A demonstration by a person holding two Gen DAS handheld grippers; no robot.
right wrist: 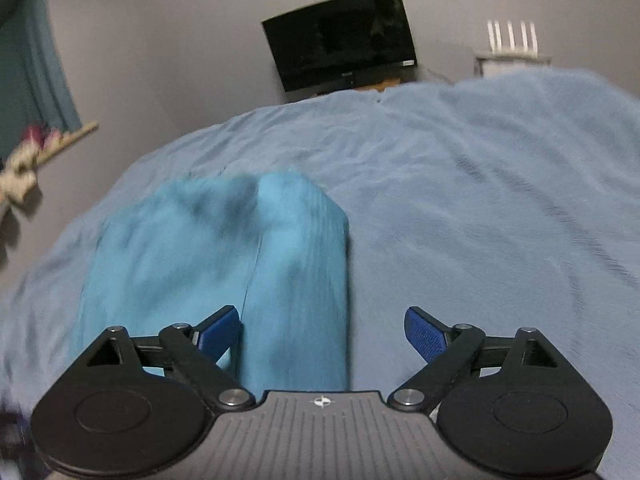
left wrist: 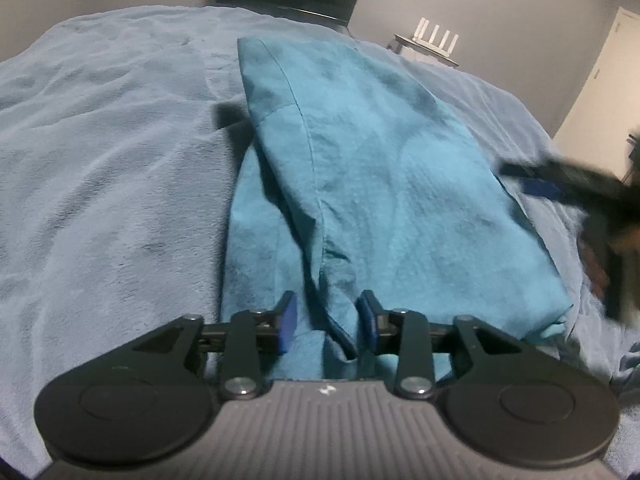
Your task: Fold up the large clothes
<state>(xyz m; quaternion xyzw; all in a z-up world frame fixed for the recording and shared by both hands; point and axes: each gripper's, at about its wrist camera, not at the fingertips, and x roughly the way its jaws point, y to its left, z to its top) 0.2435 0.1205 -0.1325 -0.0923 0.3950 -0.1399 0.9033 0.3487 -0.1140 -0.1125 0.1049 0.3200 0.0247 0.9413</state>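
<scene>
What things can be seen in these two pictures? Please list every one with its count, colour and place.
garment: one, turquoise, folded lengthwise, lying on the blanket, in both views
blanket: one, pale blue, fluffy, covering the bed
screen: one, black, by the grey wall beyond the bed
router: one, white with upright antennas, on a small shelf right of the screen
door: one, white, far right in the left wrist view
curtain: one, teal, far left in the right wrist view
left claw: one, black with blue pads, partly open, a fold of the garment between its pads
right claw: one, black with blue pads, wide open over the garment's right edge
</scene>
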